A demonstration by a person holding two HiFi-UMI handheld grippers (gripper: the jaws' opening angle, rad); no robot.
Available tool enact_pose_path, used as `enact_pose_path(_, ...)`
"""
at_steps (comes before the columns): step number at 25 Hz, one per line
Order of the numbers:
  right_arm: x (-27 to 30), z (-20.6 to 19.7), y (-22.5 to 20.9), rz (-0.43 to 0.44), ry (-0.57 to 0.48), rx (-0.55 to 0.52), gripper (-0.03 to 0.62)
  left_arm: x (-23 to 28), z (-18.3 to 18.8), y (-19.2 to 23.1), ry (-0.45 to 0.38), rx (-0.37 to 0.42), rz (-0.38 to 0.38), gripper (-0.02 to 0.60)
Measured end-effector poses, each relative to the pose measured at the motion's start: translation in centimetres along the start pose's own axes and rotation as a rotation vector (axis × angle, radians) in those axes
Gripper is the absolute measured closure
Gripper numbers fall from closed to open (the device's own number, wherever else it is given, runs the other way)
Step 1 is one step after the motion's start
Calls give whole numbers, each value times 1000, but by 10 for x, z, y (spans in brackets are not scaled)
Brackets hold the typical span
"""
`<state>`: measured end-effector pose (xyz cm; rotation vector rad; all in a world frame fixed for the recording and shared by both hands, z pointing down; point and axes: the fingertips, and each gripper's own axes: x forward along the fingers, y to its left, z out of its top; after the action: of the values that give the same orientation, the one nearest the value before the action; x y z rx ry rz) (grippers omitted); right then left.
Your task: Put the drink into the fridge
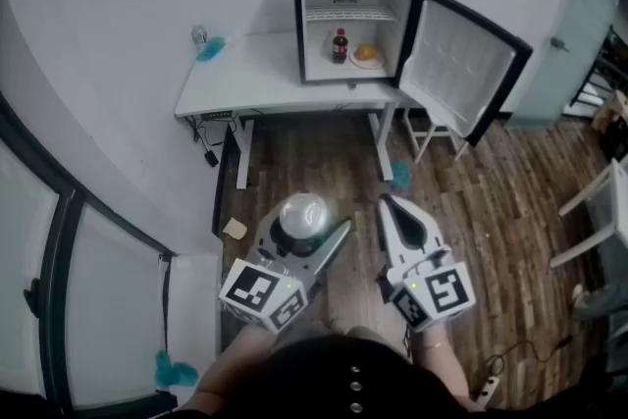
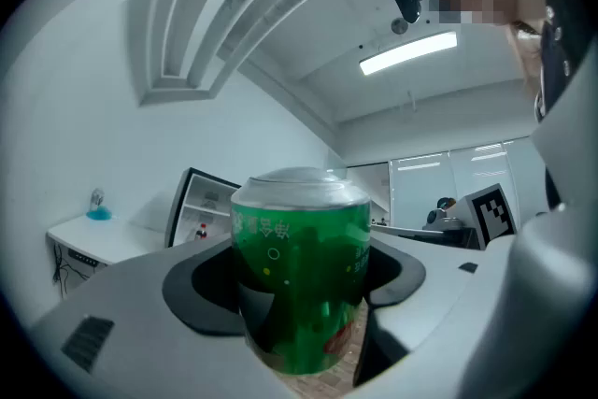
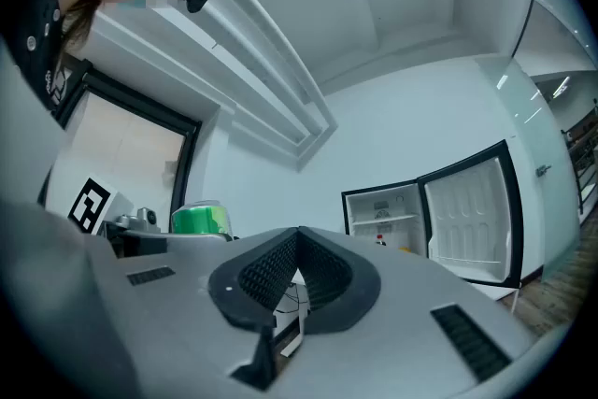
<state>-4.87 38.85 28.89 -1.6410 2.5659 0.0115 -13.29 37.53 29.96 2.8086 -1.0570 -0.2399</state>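
Observation:
The drink is a green can with a silver top (image 1: 302, 214) (image 2: 301, 276), standing upright between the jaws of my left gripper (image 1: 312, 229) (image 2: 301, 299), which is shut on it over the wood floor. The same can (image 3: 198, 220) shows at the left of the right gripper view. My right gripper (image 1: 385, 205) (image 3: 297, 246) is beside it, shut with nothing in it. Well ahead, the small black fridge (image 1: 353, 20) (image 2: 201, 210) (image 3: 397, 220) stands on a white desk (image 1: 245, 78). Its door (image 1: 456, 69) is swung open to the right. Inside are a dark cola bottle (image 1: 340, 46) and an orange item (image 1: 366, 54).
A small glass with a blue thing (image 1: 204, 41) stands on the desk's left end. A stool (image 1: 432, 128) is under the open door, and a white chair (image 1: 599, 211) is at the right. On the floor lie a teal scrap (image 1: 400, 174), a cardboard piece (image 1: 235, 228) and a power strip (image 1: 488, 390).

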Motion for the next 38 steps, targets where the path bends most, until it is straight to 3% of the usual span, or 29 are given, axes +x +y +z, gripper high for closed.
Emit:
enact_pose_path(12,9,-10,0,34,1,36,586,8,-5,3,13,-9,5,238)
enact_pose_path(15,11,-8,1,68,-23,90,585,12,-9,3,23,-14,1,238)
enact_pose_path(26,8,-26,-30,57,33,162,585,44,-24,-5,47,-14,-1,238)
enact_pose_path(38,-5,-27,-53,100,1,234,585,66,-29,-27,28,-19,6,238)
